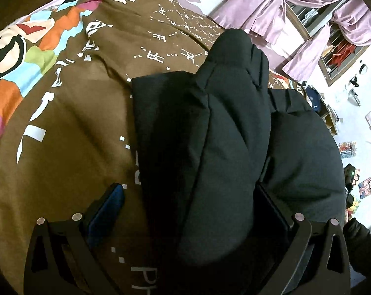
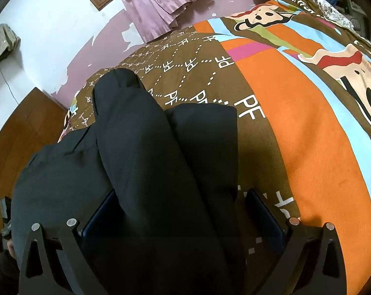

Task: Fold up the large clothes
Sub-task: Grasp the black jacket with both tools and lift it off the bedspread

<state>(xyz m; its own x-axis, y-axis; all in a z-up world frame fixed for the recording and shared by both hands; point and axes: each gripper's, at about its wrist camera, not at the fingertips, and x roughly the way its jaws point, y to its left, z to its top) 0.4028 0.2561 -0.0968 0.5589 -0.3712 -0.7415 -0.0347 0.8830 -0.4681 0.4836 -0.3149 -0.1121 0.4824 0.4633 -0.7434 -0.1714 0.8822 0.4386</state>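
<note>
A black padded jacket [image 1: 222,135] lies on a bed, folded lengthwise, with a sleeve laid along its top and pointing away from me. My left gripper [image 1: 189,209] is open wide just above its near end. The blue-padded left finger [image 1: 106,209] stands clear over the bed cover, and the right finger [image 1: 271,209] is against the fabric. In the right wrist view the same jacket [image 2: 141,147] runs between the fingers of my right gripper [image 2: 183,211], also open wide. Its left finger [image 2: 99,211] is at the cloth; its right finger [image 2: 264,211] is off it.
The bed has a brown cover [image 1: 74,110] with white letters and colourful cartoon print [image 2: 296,135]. Purple curtains [image 1: 271,7] hang by a window at the far side. A wooden panel [image 2: 20,142] borders the bed. A person's dark sleeve [image 1: 362,241] shows at lower right.
</note>
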